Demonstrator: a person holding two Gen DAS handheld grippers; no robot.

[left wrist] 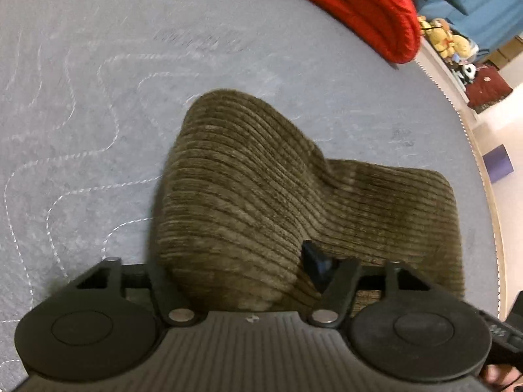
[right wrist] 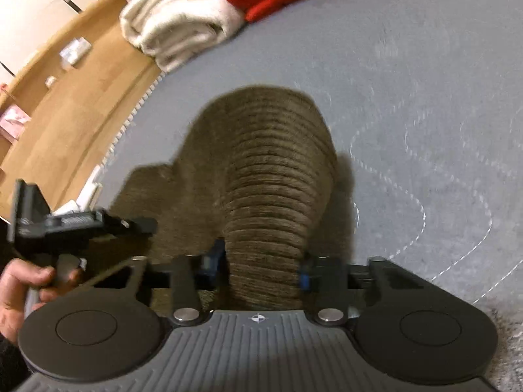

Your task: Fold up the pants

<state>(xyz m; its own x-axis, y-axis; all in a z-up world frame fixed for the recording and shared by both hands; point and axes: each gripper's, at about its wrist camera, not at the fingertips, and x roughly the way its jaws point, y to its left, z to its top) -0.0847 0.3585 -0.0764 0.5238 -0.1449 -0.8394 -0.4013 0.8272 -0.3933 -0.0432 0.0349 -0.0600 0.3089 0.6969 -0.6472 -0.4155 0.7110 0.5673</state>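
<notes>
The pants [left wrist: 248, 189] are olive-brown corduroy and lie on a grey quilted bed cover [left wrist: 81, 98]. My left gripper [left wrist: 235, 271] is shut on a bunched edge of the pants, which rise in a hump ahead of it. In the right wrist view my right gripper [right wrist: 263, 268] is shut on another bunch of the pants [right wrist: 271, 170], lifted off the cover [right wrist: 425, 81]. The left gripper [right wrist: 81, 225] and the hand holding it show at the left of the right wrist view.
A red knitted garment [left wrist: 353, 3] lies at the far edge of the bed. Folded white towels [right wrist: 176, 23] sit beside it. Stuffed toys [left wrist: 451, 42] and a wooden floor [right wrist: 65, 107] lie beyond the bed edge.
</notes>
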